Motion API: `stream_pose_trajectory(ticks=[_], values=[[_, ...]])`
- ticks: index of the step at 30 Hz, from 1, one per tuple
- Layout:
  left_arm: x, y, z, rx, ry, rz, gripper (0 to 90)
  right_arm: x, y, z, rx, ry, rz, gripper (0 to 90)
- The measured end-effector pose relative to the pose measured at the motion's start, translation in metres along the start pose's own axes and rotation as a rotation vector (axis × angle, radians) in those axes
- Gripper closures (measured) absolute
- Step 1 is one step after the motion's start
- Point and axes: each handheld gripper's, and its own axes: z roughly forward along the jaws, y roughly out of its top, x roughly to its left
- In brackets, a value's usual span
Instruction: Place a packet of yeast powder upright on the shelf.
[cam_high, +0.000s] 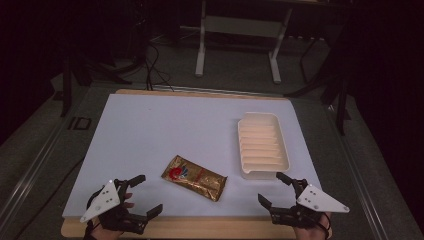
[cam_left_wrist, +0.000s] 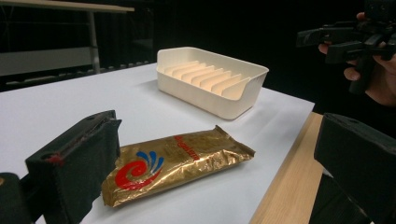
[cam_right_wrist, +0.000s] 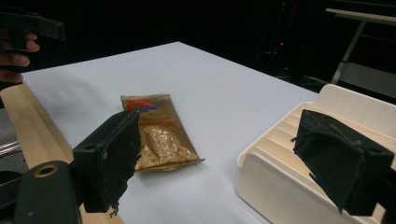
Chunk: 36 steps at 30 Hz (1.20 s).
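Left claw (cam_high: 141, 195) and right claw (cam_high: 270, 188) spread wide, empty, low at the counter's (cam_high: 165, 125) near edge. Gold packet (cam_high: 194, 177) flat between them, just beside the ribbed cream tray (cam_high: 261, 145). Packet lettering too blurred to read; bare surface beyond.

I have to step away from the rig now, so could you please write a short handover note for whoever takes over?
Left gripper: open, holding nothing, near the table's front edge, left of the packet.
Right gripper: open, holding nothing, at the front edge just in front of the tray.
Shiny gold foil packet with a red swirl logo: lying flat on the white table sheet, between the grippers, untouched.
Cream plastic tray with ribbed slots: empty, right of the packet.
Done: nothing yet.
Left: probably grasp the packet and place it in the tray.
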Motion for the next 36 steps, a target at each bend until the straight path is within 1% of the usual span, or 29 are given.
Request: stream_pose_trajectory(ticks=[2,3,7,9,10,11,12,14,17,19,22,24,25,27,28,30,31,33,34,35,36], values=[[0.000,0.000,0.001,0.000,-0.009,-0.004,0.9,0.000,0.001,-0.001,-0.005,0.005,0.009,14.6],[0.000,0.000,0.001,0.005,-0.009,-0.003,0.9,0.000,0.001,-0.001,-0.009,-0.002,0.002,14.7],[-0.001,0.000,0.002,0.016,-0.007,0.007,0.9,0.001,0.002,-0.002,-0.020,0.011,0.005,15.2],[-0.001,0.000,0.003,0.018,-0.007,0.010,0.9,0.001,0.002,-0.002,-0.018,0.012,-0.003,15.1],[-0.003,0.000,0.004,0.018,-0.013,0.006,0.9,0.003,0.002,-0.002,-0.021,0.014,-0.008,15.1],[-0.003,0.001,0.004,0.021,-0.013,0.014,0.9,0.005,0.002,-0.001,-0.021,0.009,-0.031,15.1],[-0.005,0.002,0.004,0.017,-0.019,0.019,0.9,0.005,0.003,-0.001,-0.019,0.007,-0.036,15.1],[-0.008,0.003,0.004,0.011,-0.047,0.026,0.9,0.006,0.003,0.000,-0.013,0.003,-0.038,15.0],[-0.012,0.005,0.005,0.016,-0.060,0.034,0.9,0.005,0.002,0.000,-0.014,0.006,-0.035,14.5],[-0.015,0.007,0.006,0.017,-0.069,0.030,0.9,0.006,0.003,0.000,-0.021,0.013,-0.037,14.5],[-0.019,0.011,0.007,0.017,-0.075,0.042,0.8,0.008,0.004,-0.002,-0.050,0.022,-0.054,14.0],[-0.022,0.014,0.007,0.016,-0.070,0.063,0.8,0.009,0.005,-0.003,-0.071,0.026,-0.059,13.7],[-0.024,0.016,0.008,0.024,-0.067,0.071,0.8,0.010,0.006,-0.003,-0.078,0.028,-0.060,13.7],[-0.026,0.019,0.009,0.022,-0.072,0.078,0.8,0.011,0.008,-0.004,-0.076,0.031,-0.069,13.7],[-0.028,0.021,0.009,0.027,-0.071,0.082,0.9,0.012,0.009,-0.005,-0.072,0.037,-0.066,13.7],[-0.030,0.025,0.009,0.020,-0.069,0.094,0.9,0.013,0.010,-0.005,-0.066,0.048,-0.061,13.7],[-0.030,0.027,0.009,0.018,-0.072,0.094,0.8,0.014,0.010,-0.004,-0.063,0.046,-0.070,13.5],[-0.032,0.030,0.008,-0.003,-0.079,0.099,0.8,0.015,0.011,-0.004,-0.065,0.054,-0.077,13.3],[-0.033,0.032,0.008,-0.004,-0.077,0.100,0.9,0.016,0.011,-0.004,-0.066,0.055,-0.081,13.0],[-0.033,0.033,0.009,0.006,-0.068,0.104,0.9,0.016,0.012,-0.003,-0.065,0.053,-0.089,12.9],[-0.033,0.035,0.009,0.020,-0.073,0.102,0.9,0.017,0.012,-0.003,-0.066,0.055,-0.092,12.8]])
